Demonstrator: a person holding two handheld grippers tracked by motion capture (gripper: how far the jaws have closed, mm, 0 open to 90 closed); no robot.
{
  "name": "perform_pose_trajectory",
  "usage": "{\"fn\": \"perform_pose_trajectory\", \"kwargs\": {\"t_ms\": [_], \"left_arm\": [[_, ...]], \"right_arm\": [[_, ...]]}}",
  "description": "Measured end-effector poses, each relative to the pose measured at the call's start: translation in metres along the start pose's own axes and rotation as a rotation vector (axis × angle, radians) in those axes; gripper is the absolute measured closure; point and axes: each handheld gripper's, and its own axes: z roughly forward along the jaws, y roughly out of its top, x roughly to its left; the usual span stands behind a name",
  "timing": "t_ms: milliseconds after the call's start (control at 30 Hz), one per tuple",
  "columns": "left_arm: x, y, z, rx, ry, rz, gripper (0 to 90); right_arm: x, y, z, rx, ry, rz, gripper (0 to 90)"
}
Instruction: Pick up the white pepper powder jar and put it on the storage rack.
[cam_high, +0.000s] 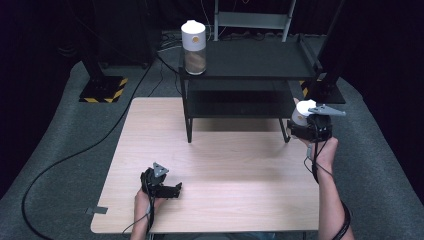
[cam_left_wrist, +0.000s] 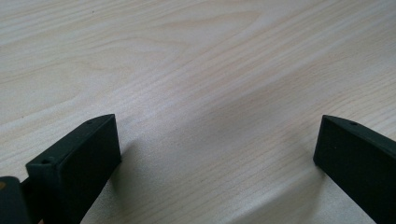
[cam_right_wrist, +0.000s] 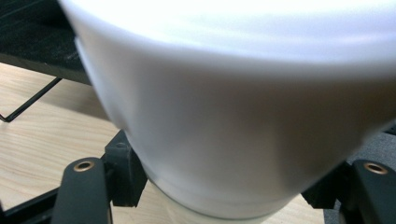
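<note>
No brand, label or writing can be read anywhere in the frames. The wooden table is seen across the lower middle of the high view, and a black two-tier shelf is stood at its far edge, in the upper middle of the frame. On the shelf's top left corner a clear canister with a white lid and brown contents is seen upright.

A second white-topped container is held at the right of the high view, just beside the shelf's right front leg and lifted off the table. In the right gripper view it is shown very close: a smooth white lid widening upward, with a paler, narrower body below; its contents cannot be told.

The right gripper is clamped on this container, its jaws pressed against both sides below the lid.

The left gripper is rested low at the lower left of the table; in the left gripper view its jaws are spread wide over bare wood, with nothing between them.
</note>
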Motion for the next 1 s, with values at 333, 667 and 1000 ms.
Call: {"fn": "perform_pose_trajectory", "kwargs": {"t_ms": [333, 667, 1000], "left_arm": [[0.000, 0.000, 0.000, 0.000, 0.000, 0.000, 0.1], [0.000, 0.000, 0.000, 0.000, 0.000, 0.000, 0.1], [0.000, 0.000, 0.000, 0.000, 0.000, 0.000, 0.1]], "right_arm": [[-0.002, 0.010, -0.006, -0.012, -0.001, -0.004, 29.7], [-0.002, 0.021, -0.012, -0.026, 0.001, -0.010, 29.7], [-0.002, 0.033, -0.015, -0.031, 0.003, -0.021, 29.7]]}}
